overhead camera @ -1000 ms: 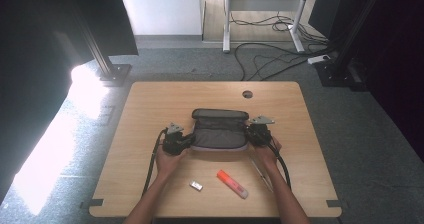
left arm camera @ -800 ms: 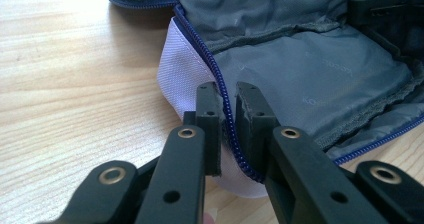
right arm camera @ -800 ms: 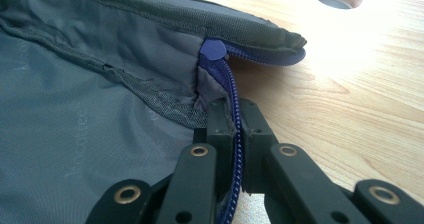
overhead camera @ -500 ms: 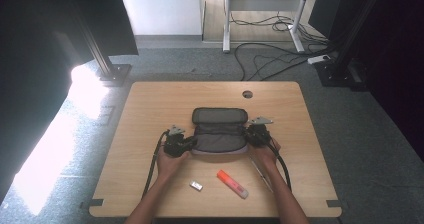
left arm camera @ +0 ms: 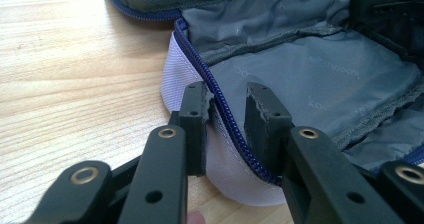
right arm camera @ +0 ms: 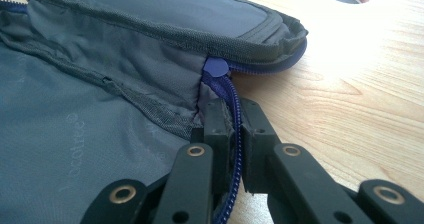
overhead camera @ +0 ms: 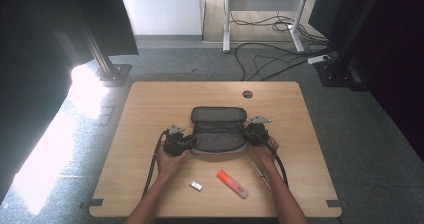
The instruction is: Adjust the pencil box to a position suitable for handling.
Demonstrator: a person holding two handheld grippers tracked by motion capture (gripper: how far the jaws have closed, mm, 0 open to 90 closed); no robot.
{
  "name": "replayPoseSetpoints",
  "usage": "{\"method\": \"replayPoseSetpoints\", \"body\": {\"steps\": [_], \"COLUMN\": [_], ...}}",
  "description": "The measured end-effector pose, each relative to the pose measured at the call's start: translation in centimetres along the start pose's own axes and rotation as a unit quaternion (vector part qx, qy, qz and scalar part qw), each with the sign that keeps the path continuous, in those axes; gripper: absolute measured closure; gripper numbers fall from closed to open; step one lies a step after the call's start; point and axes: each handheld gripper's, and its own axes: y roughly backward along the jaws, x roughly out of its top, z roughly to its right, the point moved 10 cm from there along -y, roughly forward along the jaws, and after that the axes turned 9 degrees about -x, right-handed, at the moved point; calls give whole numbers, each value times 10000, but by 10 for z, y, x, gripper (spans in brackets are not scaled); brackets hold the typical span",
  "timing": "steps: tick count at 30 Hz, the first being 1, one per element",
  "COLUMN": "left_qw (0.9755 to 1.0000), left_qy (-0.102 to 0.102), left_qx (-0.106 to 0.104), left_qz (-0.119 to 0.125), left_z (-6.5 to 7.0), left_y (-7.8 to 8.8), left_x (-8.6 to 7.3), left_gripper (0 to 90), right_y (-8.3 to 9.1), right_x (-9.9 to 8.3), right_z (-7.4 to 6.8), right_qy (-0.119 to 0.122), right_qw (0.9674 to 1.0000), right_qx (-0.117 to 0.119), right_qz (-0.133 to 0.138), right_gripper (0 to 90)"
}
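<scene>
A grey fabric pouch [overhead camera: 218, 129] with a blue zipper lies open in the middle of the table, its flap folded back. My left gripper [overhead camera: 187, 143] is at the pouch's left end. Its jaws have just been opening and now straddle the zipper rim [left arm camera: 220, 104] and white outer wall [left arm camera: 175, 79] with a gap on the inner side. My right gripper [overhead camera: 248, 134] is at the right end, shut on the zipper edge [right arm camera: 232, 101] just below the blue zipper stop [right arm camera: 216, 66]. The grey lining [right arm camera: 100, 109] spreads to its left.
An orange marker [overhead camera: 231, 183], a small white eraser [overhead camera: 196, 186] and a thin pen [overhead camera: 261, 173] lie on the wooden table [overhead camera: 150, 109] near the front edge, between the forearms. A round cable hole [overhead camera: 247, 94] sits behind the pouch.
</scene>
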Motion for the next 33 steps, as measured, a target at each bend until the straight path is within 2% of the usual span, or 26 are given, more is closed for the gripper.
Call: {"method": "replayPoseSetpoints", "body": {"steps": [5, 6, 7, 11, 13, 16, 18, 24, 29, 31, 32, 33], "left_qw": [10000, 10000, 10000, 9999, 9999, 9997, 9996, 9997, 9993, 9989, 9989, 9989], "left_qy": [11, 40, 54, 78, 36, -3, -45, -79, -252, -280, -255, -255], "left_qx": [21, 23, 7, -52, -40, -59, -86, -59, 85, 207, 202, 202], "left_qz": [-38, -24, 22, 39, 131, 238, 255, 222, 252, 300, 337, 337], "left_z": [-1, -1, -1, 4, 6, 8, 9, 9, 10, 10, 11, 11], "left_y": [0, 0, 0, 3, 7, 11, 17, 26, 43, 51, 56, 56], "left_x": [-1, -1, 0, 1, 5, 9, 10, 9, 4, 0, -3, -3], "left_gripper": [669, 586, 586, 428, 376, 359, 351, 327, 302, 253, 239, 236], "right_y": [-1, 0, 0, 4, 8, 12, 20, 35, 51, 57, 61, 61], "right_x": [-3, -4, -4, -1, 2, 6, 12, 18, 20, 19, 16, 16], "right_z": [-1, -1, -1, 1, 1, 1, 1, -3, -7, -7, -8, -8], "right_qy": [50, 100, 100, 61, 113, 35, -47, -108, -102, -57, -56, -56], "right_qw": [10000, 9999, 9999, 9999, 9998, 9998, 9995, 9987, 9974, 9969, 9965, 9965], "right_qx": [4, -22, -22, -151, -144, -138, -59, 177, 421, 460, 572, 572], "right_qz": [-75, -84, -84, -2, 66, 150, 315, 468, 570, 640, 608, 608], "right_gripper": [775, 733, 733, 634, 552, 512, 491, 456, 449, 456, 453, 453]}}
